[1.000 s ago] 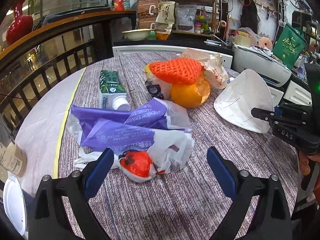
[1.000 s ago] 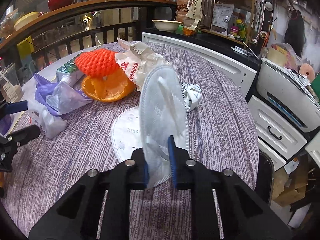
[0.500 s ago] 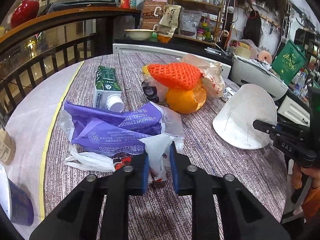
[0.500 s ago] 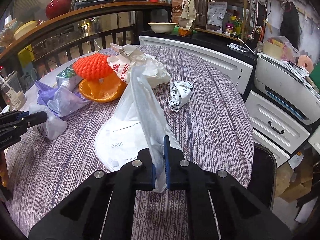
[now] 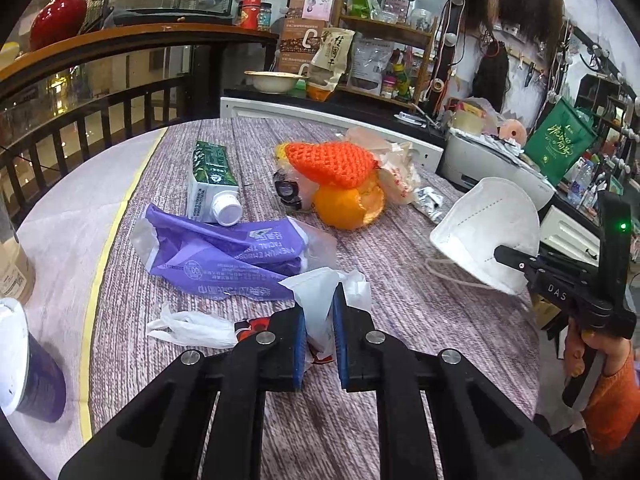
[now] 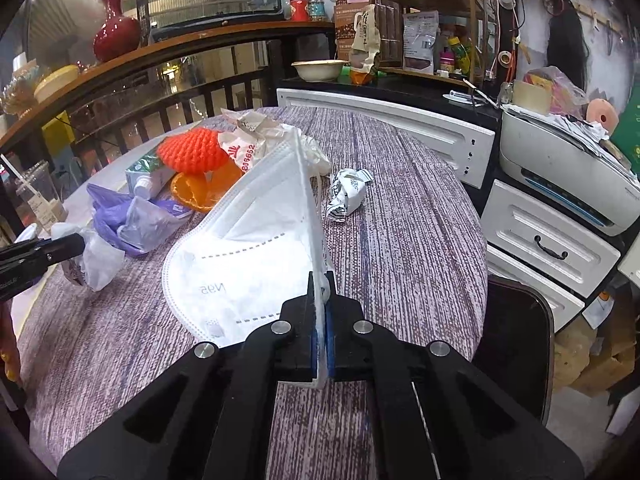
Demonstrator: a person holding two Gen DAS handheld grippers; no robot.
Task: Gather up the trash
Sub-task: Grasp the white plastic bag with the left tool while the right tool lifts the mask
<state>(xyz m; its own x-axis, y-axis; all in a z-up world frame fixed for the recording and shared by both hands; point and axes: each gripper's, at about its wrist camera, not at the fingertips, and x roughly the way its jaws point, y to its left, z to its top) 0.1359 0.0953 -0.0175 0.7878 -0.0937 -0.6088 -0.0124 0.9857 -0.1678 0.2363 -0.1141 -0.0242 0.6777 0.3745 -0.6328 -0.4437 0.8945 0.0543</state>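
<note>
On table (image 5: 400, 312), near edge: left tongs (image 5: 319, 320), wide apart second ago, now clenched on white plastic bag (image 5: 316, 296). Right tongs (image 6: 319, 312) tighter on N95 mask (image 6: 248, 256), mask lifted. We judge both trash pieces secured, ready for carrying away.

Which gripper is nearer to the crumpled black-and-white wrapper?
Right. The right gripper, shut on the mask, is a short way from the wrapper; the left gripper is beyond the mask.
</note>
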